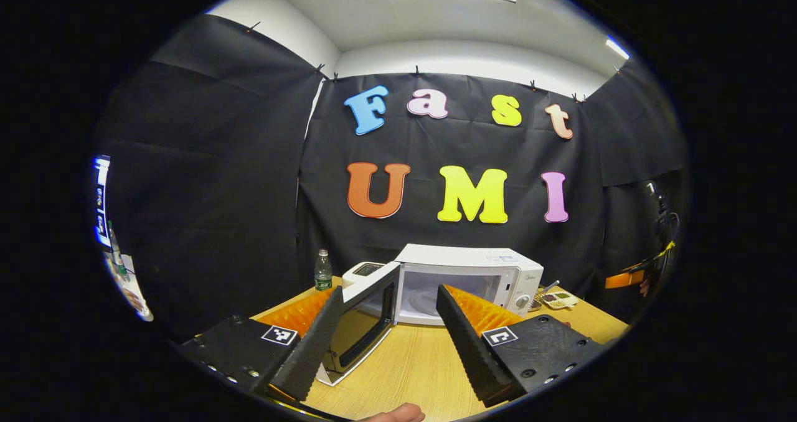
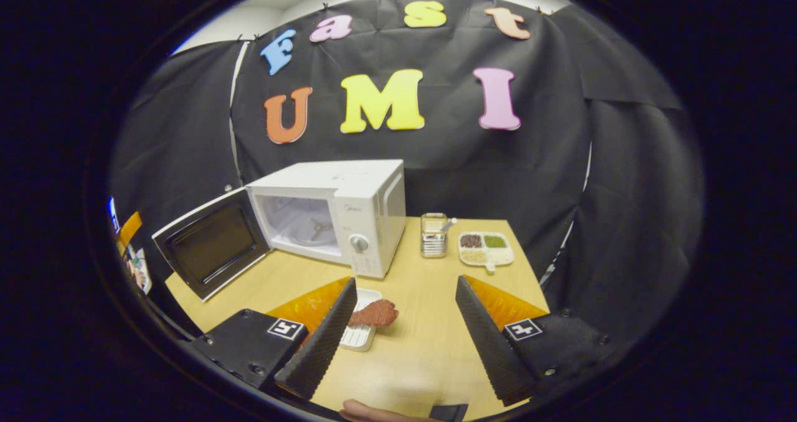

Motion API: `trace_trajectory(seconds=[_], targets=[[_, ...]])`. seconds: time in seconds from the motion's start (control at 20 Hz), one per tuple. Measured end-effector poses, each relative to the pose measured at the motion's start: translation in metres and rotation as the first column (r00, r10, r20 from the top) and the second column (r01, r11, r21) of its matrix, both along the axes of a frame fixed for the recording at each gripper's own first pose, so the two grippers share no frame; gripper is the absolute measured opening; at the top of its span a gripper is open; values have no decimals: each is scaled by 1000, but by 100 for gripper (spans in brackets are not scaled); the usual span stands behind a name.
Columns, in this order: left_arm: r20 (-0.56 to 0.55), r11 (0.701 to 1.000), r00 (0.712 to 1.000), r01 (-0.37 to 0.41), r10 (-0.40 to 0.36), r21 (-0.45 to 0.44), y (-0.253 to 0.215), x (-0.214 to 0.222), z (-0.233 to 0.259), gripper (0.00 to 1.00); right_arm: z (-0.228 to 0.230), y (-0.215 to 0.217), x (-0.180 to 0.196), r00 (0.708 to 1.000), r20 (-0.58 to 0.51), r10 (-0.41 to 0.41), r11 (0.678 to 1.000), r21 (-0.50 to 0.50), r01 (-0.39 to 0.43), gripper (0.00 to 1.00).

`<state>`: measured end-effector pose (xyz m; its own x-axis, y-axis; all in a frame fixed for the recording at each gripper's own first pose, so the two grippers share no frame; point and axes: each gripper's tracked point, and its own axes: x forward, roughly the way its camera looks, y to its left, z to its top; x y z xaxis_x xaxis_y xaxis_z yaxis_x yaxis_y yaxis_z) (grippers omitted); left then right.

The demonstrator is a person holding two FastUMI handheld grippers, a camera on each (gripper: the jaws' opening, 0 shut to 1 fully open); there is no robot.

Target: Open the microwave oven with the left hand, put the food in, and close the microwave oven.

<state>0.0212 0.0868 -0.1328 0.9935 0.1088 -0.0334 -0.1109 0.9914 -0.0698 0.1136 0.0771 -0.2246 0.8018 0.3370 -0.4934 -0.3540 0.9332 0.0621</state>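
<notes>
In the left gripper view, a plastic bottle (image 1: 322, 271) stands at the desk's (image 1: 423, 360) far left edge, about eleven o'clock from the left gripper (image 1: 389, 297). Beside it a small white appliance (image 1: 363, 272) peeks from behind the microwave oven (image 1: 467, 279). The oven door (image 1: 364, 325) is swung open to the left, and its lower edge lies just behind the left finger. The gripper is spread wide with nothing between its fingers; the open white cavity (image 1: 420, 297) sits at twelve o'clock, straight ahead in the gap. At two o'clock, past the oven's control panel, a divided tray (image 1: 560, 299) rests on the desk.

In the right gripper view, the open door (image 2: 212, 244) hangs at ten o'clock from the right gripper (image 2: 405, 291), with the oven body (image 2: 333, 213) at eleven. The food (image 2: 373, 314), a reddish-brown piece, lies on a small white dish (image 2: 360, 335) on the desk (image 2: 411, 347), just beside the inner face of the left finger; whether they touch, I cannot tell. It sits at nine o'clock within the gap, near the front of the desk and well apart from the oven. This gripper is also wide open, grasping nothing. A metal holder (image 2: 434, 235) stands at one o'clock, and the divided tray (image 2: 486, 248) lies just right of it. Part of a hand (image 2: 367, 411) shows at six o'clock.
</notes>
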Motion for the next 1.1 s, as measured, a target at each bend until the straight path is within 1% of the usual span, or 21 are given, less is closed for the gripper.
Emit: trace_trajectory(seconds=[0.1,0.2,0.25,0.3,0.35,0.4,0.45,0.5,0.55,0.6,0.65,0.7,0.75,0.8,0.85,0.9,0.95,1.0,1.05,1.1], targets=[[2,1000,1000,7,-7,18,-8,11,11,92,-23,4,13,994,-101,37,999,33,-34,100],[10,999,1000,18,-18,29,-17,23,19,92,-45,10,27,978,-197,73,994,90,-57,100],[13,999,1000,25,-25,38,-23,28,24,92,-55,13,33,965,-244,90,989,132,-59,96],[11,998,999,31,-31,51,-27,32,26,92,-65,16,39,951,-292,101,984,167,-53,84],[10,997,999,33,-34,68,-32,35,28,92,-76,17,44,937,-331,110,980,191,-48,95],[12,995,999,36,-37,88,-36,38,30,92,-85,19,49,925,-359,121,978,204,-49,95],[17,993,999,48,-50,107,-44,43,32,92,-94,20,51,913,-387,129,976,210,-48,81],[19,991,998,62,-64,122,-52,48,33,81,-101,24,54,900,-410,151,972,229,-59,80],[8,989,998,67,-69,129,-58,52,29,82,-108,28,53,884,-435,172,967,244,-68,87],[-7,989,998,70,-70,132,-60,56,22,93,-116,33,54,868,-459,190,962,263,-71,72],[-17,988,997,77,-75,134,-64,61,19,87,-121,36,54,854,-476,211,956,281,-79,70],[-25,987,996,91,-89,136,-70,65,16,95,-125,41,52,833,-499,237,948,306,-86,81],[-27,986,995,102,-99,133,-74,68,13,95,-128,46,51,816,-516,262,939,332,-92,76],[-36,986,994,107,-103,125,-75,71,10,95,-131,51,48,793,-535,293,928,358,-101,63],[-47,987,993,110,-106,116,-74,73,5,88,-135,53,46,775,-551,309,920,379,-98,70],[-56,988,993,110,-105,111,-74,75,0,95,-138,54,47,764,-564,312,915,394,-83,55],[-65,988,993,110,-103,108,-74,76,-4,95,-142,55,48,754,-580,310,909,413,-57,58],[-70,988,992,116,-108,107,-75,78,-6,95,-143,57,47,740,-594,317,898,439,-32,49],[-73,986,990,130,-123,102,-78,80,-7,95,-144,56,43,723,-612,322,889,457,-9,19],[-83,986,988,135,-127,94,-78,81,-11,95,-144,57,44,723,-618,310,880,474,27,24]])
